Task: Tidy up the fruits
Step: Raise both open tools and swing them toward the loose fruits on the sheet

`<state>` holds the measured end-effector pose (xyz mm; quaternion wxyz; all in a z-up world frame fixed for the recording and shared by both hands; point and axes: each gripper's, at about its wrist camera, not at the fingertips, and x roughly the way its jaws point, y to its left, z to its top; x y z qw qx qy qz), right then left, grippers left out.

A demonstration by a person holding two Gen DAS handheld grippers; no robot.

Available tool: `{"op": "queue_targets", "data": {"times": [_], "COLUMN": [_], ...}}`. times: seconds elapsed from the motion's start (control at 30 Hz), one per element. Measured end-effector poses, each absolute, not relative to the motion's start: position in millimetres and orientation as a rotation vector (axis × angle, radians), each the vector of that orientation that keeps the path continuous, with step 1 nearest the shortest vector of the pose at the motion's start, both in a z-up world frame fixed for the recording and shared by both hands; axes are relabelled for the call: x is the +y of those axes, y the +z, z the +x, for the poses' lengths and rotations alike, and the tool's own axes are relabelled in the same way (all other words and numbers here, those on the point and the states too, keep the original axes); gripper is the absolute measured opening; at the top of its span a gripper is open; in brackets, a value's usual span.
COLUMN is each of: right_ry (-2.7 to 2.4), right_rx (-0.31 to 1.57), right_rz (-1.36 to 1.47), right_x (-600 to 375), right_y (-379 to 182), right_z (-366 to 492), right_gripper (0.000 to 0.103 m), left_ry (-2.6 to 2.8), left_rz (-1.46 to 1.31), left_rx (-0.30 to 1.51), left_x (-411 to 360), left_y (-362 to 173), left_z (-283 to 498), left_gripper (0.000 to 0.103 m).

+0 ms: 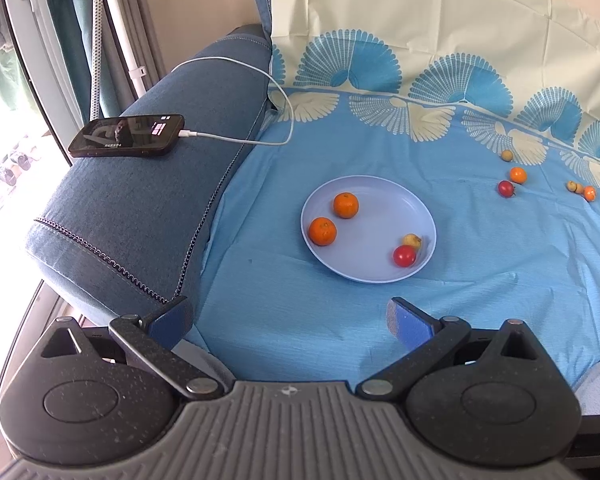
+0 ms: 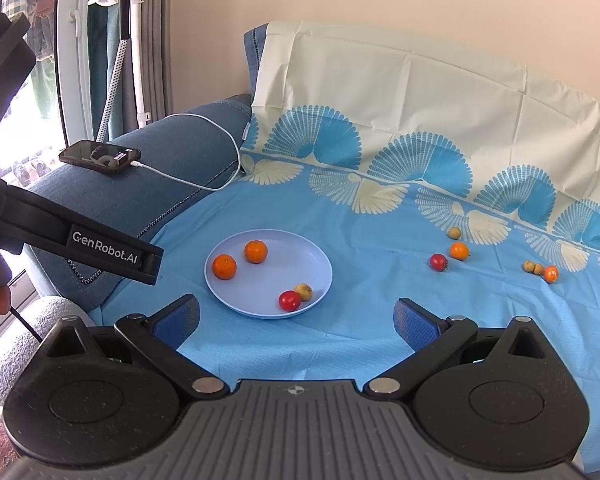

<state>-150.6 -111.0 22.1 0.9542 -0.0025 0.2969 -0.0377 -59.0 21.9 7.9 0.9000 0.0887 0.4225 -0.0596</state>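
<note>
A pale blue plate [image 1: 376,208] [image 2: 300,252] lies on the blue cloth. It holds two oranges [image 1: 345,205] [image 2: 255,251], a red tomato [image 1: 404,255] [image 2: 289,300] and a small yellow fruit [image 1: 412,240] [image 2: 303,291]. Loose on the cloth to the right lie a tomato [image 1: 506,188] [image 2: 438,261], an orange [image 1: 518,175] [image 2: 459,251], a yellow fruit [image 1: 507,155] [image 2: 454,233] and a small cluster [image 1: 580,189] [image 2: 540,270]. My left gripper [image 1: 290,320] is open and empty, short of the plate. My right gripper [image 2: 296,322] is open and empty, just before the plate.
A phone [image 1: 127,135] [image 2: 100,157] on a white charging cable [image 1: 260,80] lies on the blue sofa armrest [image 1: 140,208] at the left. The cloth drapes up the sofa back [image 2: 400,92]. The left gripper's body [image 2: 80,240] shows at the left of the right wrist view.
</note>
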Motion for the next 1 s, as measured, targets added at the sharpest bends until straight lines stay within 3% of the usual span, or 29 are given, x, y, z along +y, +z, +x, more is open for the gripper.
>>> {"op": "queue_targets", "data": {"times": [0.57, 1.0], "right_ry": [-0.097, -0.284], "right_rx": [0.612, 0.594], "right_rz": [0.026, 0.095], "right_x": [-120.0, -200.2], "right_y": [16.8, 1.7], "right_z": [-147.8, -145.0], "right_gripper": [0.102, 0.102], "left_ry": [-0.129, -0.197], "left_rz": [0.212, 0.215], "left_rx": [0.901, 0.962], "left_x": [6.9, -69.7], "left_y": [3.6, -3.2], "left_z": [-50.2, -6.9], "left_gripper": [0.103, 0.103]}}
